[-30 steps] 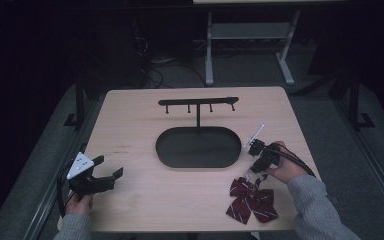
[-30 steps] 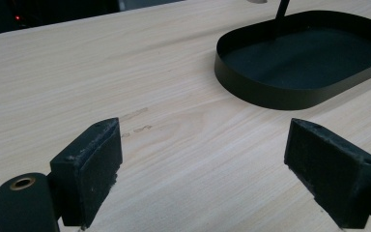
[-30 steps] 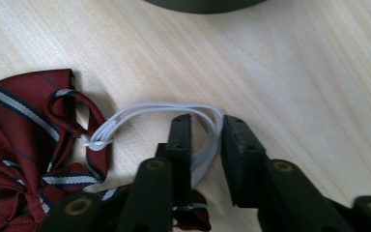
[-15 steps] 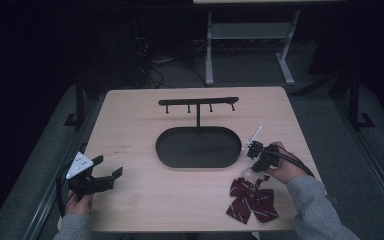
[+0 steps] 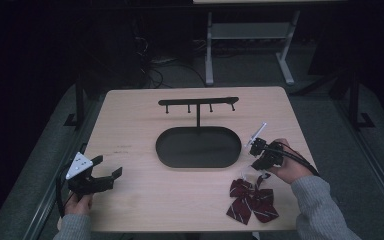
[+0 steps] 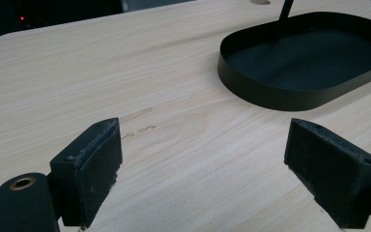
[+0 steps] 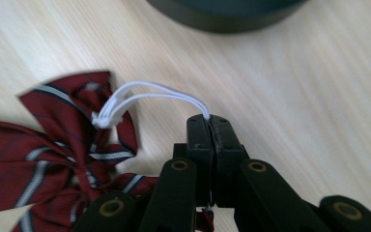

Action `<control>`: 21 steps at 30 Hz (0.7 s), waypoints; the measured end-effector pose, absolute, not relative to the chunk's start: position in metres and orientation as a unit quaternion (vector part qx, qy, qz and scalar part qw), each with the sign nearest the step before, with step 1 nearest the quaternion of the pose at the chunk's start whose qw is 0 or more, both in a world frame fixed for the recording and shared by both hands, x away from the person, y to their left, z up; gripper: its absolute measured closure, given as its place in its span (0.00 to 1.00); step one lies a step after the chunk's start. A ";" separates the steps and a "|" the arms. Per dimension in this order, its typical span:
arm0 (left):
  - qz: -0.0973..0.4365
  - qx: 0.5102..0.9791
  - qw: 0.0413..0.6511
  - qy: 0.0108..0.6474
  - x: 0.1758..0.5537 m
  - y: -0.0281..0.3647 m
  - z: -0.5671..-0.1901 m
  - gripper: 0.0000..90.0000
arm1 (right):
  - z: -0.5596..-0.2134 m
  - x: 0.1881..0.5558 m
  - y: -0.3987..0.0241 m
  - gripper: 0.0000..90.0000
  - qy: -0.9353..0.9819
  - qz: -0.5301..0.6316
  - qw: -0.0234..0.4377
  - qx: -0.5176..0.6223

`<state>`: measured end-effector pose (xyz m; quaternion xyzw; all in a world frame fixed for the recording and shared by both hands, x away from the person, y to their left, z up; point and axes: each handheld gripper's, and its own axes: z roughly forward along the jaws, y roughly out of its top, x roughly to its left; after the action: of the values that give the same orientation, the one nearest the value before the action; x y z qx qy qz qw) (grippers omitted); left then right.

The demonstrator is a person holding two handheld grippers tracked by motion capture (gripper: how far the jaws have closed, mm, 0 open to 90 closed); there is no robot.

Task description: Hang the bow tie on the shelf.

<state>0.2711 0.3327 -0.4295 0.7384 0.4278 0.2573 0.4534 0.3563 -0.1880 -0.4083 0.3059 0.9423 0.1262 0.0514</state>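
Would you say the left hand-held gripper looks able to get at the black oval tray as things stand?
Probably yes. The left hand-held gripper is open and points across bare table toward the black oval tray, with nothing lying between them. The bow tie lies on the far side.

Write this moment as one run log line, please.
right tool: shut on white elastic loop of bow tie | left tool: open, idle | hook stand: bare
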 end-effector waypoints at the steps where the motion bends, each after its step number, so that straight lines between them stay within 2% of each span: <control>1: 0.257 0.737 0.454 0.429 0.271 0.333 -0.430 0.14 | -0.405 0.356 -0.187 0.98 0.943 0.130 0.053 0.303; 21: 0.259 0.736 0.454 0.431 0.270 0.333 -0.430 0.14 | -0.362 0.338 -0.177 0.98 0.948 0.144 0.090 0.271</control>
<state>0.2703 0.3332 -0.4296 0.7360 0.4307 0.2586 0.4537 0.3384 -0.1769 -0.3621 0.2706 0.9475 0.1443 0.0905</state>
